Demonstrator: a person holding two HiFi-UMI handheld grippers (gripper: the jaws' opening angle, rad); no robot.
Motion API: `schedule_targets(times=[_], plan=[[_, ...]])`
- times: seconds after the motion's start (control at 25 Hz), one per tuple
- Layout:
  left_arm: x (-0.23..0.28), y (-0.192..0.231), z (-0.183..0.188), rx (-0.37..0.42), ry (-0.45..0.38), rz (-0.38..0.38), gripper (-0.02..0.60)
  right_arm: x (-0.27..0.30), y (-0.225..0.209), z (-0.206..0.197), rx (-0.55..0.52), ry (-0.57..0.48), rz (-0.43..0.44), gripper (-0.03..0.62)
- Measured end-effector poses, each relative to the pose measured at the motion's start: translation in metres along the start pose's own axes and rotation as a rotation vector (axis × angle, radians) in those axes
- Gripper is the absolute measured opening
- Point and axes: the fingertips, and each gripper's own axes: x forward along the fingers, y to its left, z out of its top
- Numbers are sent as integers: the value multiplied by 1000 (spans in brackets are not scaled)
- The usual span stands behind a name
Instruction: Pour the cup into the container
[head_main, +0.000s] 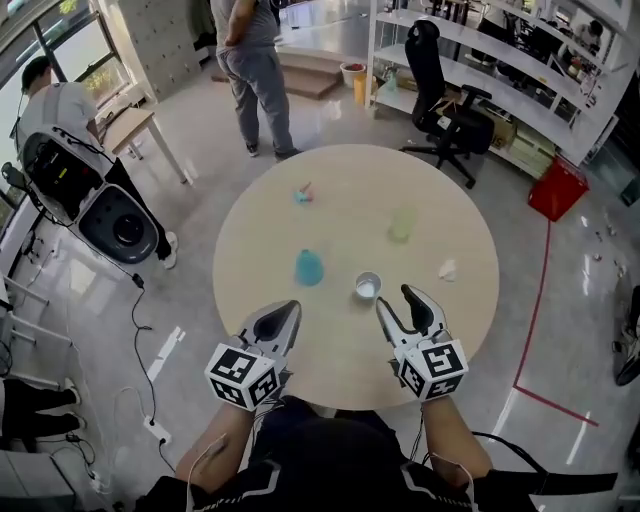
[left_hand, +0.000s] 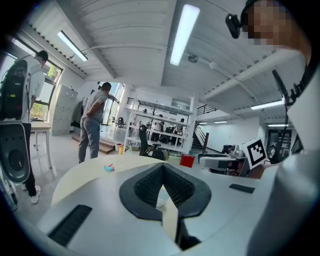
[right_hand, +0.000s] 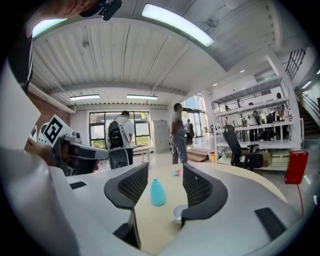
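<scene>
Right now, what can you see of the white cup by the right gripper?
The white cup is small, round and open-topped, plastic or paper by its look, standing upright on the round beige table. It sits just beyond the open fingers of the right gripper and right of the teal bottle, apart from both. Only the table touches it. Its contents can't be made out.

Bright, even light from ceiling tubes (left_hand: 184, 35) at 12 o'clock; floor (head_main: 330, 110) glare at 12; fisheye-bent edges, dark corners, mostly sharp.
</scene>
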Motion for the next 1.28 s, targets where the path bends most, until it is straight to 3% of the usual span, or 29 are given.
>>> schedule_targets(times=[0.08,0.36,0.8,1.04,1.28], plan=[[13,11,-7,-1,22,-11,-11,16,-10,-16,21,29,-7,268],[49,50,-47,5,118,-39,-11,58,-28,-89,79,169,-48,328],[87,90,-137,-14,217,-63,-9,87,-44,-198,103,316,-100,348],[100,97,-186,-7,315,-56,-9,97,-52,-226,94,371,-117,348],[109,94,-204,-26,348,-80,-9,115,-53,-238,71,366,-111,347]])
